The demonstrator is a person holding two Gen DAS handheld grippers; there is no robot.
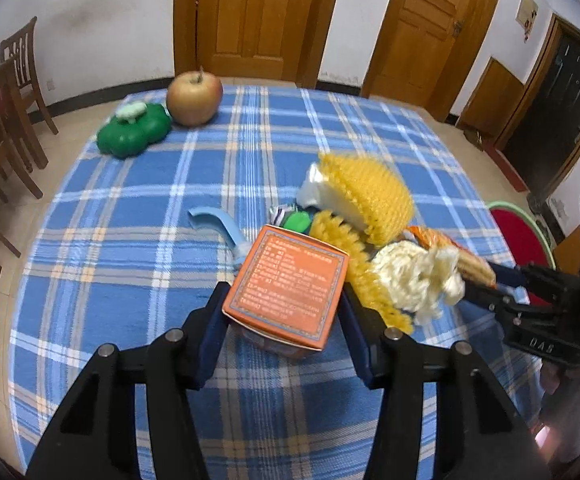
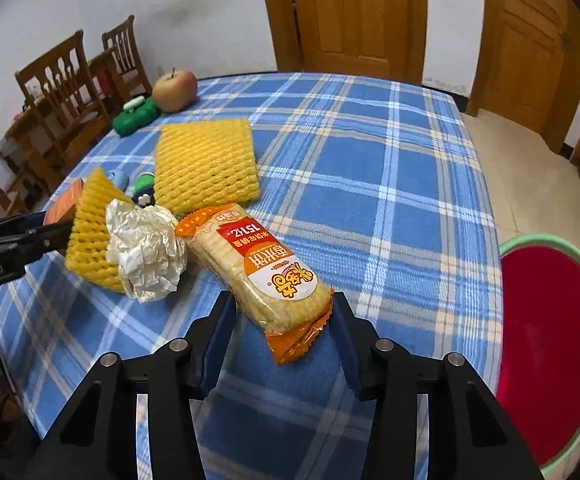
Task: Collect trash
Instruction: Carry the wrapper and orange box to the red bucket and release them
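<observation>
An orange cardboard box [image 1: 290, 284] sits between the fingers of my left gripper [image 1: 284, 308], and both pads press its sides. My right gripper [image 2: 284, 312] is shut on the near end of a packet of rice crackers [image 2: 258, 264] in an orange and red wrapper. Both lie on the blue plaid tablecloth [image 2: 369, 184]. Between the two lie a crumpled white paper ball [image 2: 146, 252] and a folded yellow foam net [image 2: 90, 240]. A flat yellow foam net [image 2: 206, 164] lies behind them. In the left wrist view the right gripper [image 1: 489, 284] reaches in from the right.
An apple [image 1: 194, 98] and a green plastic toy [image 1: 134, 130] stand at the table's far left corner. A light blue plastic piece [image 1: 218, 224] lies by the box. A red basin with a green rim [image 2: 549, 340] sits below the right table edge. Wooden chairs [image 2: 70, 92] stand left.
</observation>
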